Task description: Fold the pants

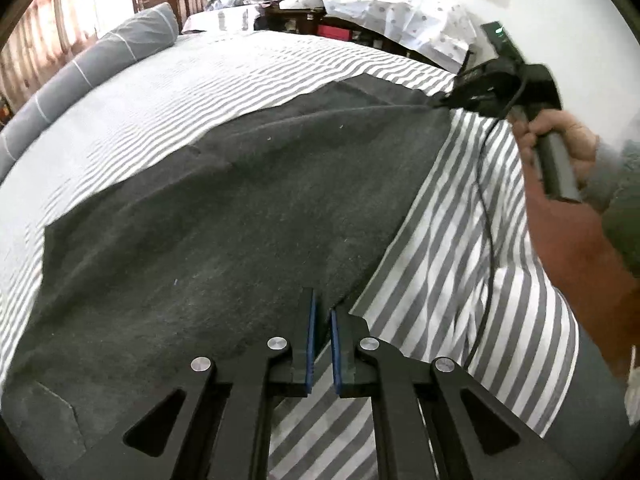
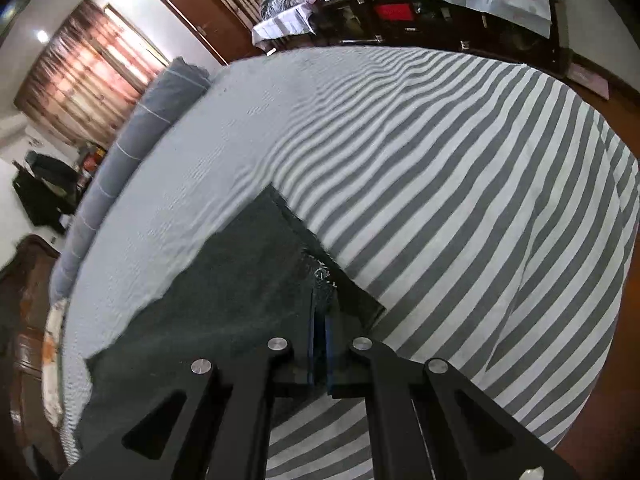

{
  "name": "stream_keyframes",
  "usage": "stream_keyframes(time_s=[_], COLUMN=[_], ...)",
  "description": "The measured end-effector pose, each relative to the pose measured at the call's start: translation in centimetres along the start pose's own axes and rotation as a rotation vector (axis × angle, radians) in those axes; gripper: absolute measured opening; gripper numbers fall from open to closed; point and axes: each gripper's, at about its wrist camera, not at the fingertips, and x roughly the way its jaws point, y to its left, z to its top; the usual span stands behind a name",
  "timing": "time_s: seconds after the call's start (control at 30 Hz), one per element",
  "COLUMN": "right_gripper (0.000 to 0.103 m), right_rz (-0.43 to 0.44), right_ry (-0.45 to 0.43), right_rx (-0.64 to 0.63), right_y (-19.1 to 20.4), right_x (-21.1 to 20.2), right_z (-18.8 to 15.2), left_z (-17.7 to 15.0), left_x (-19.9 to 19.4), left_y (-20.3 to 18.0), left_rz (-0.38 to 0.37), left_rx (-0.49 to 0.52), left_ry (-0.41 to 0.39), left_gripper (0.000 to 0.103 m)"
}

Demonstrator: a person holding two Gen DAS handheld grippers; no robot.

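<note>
Dark grey pants point(image 1: 224, 216) lie spread on a bed with a grey-and-white striped cover point(image 1: 200, 76). My left gripper point(image 1: 323, 308) is nearly shut on the near edge of the pants, the cloth running between its blue pads. My right gripper point(image 1: 444, 102) shows at the far right of the left wrist view, pinching the far end of the pants, held taut and slightly lifted. In the right wrist view the right gripper point(image 2: 322, 312) is shut on the dark pants point(image 2: 240, 272) near a frayed hem corner.
A grey bolster pillow point(image 1: 100, 64) lies along the bed's left side. A dark cabinet draped with a patterned white cloth point(image 1: 400, 4) stands beyond the bed. A wooden door point(image 2: 200, 8) and curtained window point(image 2: 88, 72) are at the left. A cable point(image 1: 486, 240) hangs from the right gripper.
</note>
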Motion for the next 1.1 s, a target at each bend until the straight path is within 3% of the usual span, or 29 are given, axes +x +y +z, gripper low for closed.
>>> stream_keyframes(time_s=[0.1, 0.2, 0.27, 0.33, 0.37, 0.5, 0.63, 0.77, 0.93, 1.1], right_gripper=[0.002, 0.007, 0.020, 0.044, 0.046, 0.046, 0.046, 0.046, 0.046, 0.046], right_rz=[-0.030, -0.048, -0.052, -0.092, -0.115, -0.088, -0.013, 0.101, 0.237, 0.273], right_ry=[-0.005, 0.019, 0.052, 0.053, 0.044, 0.019, 0.034, 0.103, 0.269, 0.363], right_rx=[-0.012, -0.011, -0.018, -0.033, -0.051, -0.148, -0.286, -0.410, -0.563, -0.675], right_y=[0.1, 0.6, 1.1, 1.9, 2.5, 6.1, 12.5, 20.6, 30.4, 37.1], right_x=[0.4, 0.2, -0.2, -1.5, -2.3, -5.1, -5.5, -3.2, 1.9, 6.8], right_z=[-0.4, -0.1, 0.1, 0.5, 0.5, 0.5, 0.1, -1.6, -5.5, -9.4], left_z=[-0.5, -0.7, -0.6, -0.4, -0.4, -1.1, -2.3, -3.7, -6.4, -7.9], left_x=[1.4, 2.4, 2.1, 1.1, 0.6, -3.5, -6.1, -5.9, -3.7, -4.1], left_y=[-0.3, -0.3, 0.0, 0.5, 0.9, 3.8, 7.5, 11.3, 13.0, 12.8], left_rz=[0.016, 0.029, 0.010, -0.011, -0.026, -0.080, 0.041, 0.159, 0.264, 0.260], left_rx=[0.020, 0.012, -0.023, -0.062, -0.080, -0.228, -0.351, -0.450, -0.469, -0.464], left_ry=[0.036, 0.055, 0.060, 0.054, 0.046, -0.034, -0.102, -0.085, 0.033, 0.003], left_gripper=[0.006, 0.007, 0.010, 0.016, 0.018, 0.023, 0.051, 0.052, 0.051, 0.051])
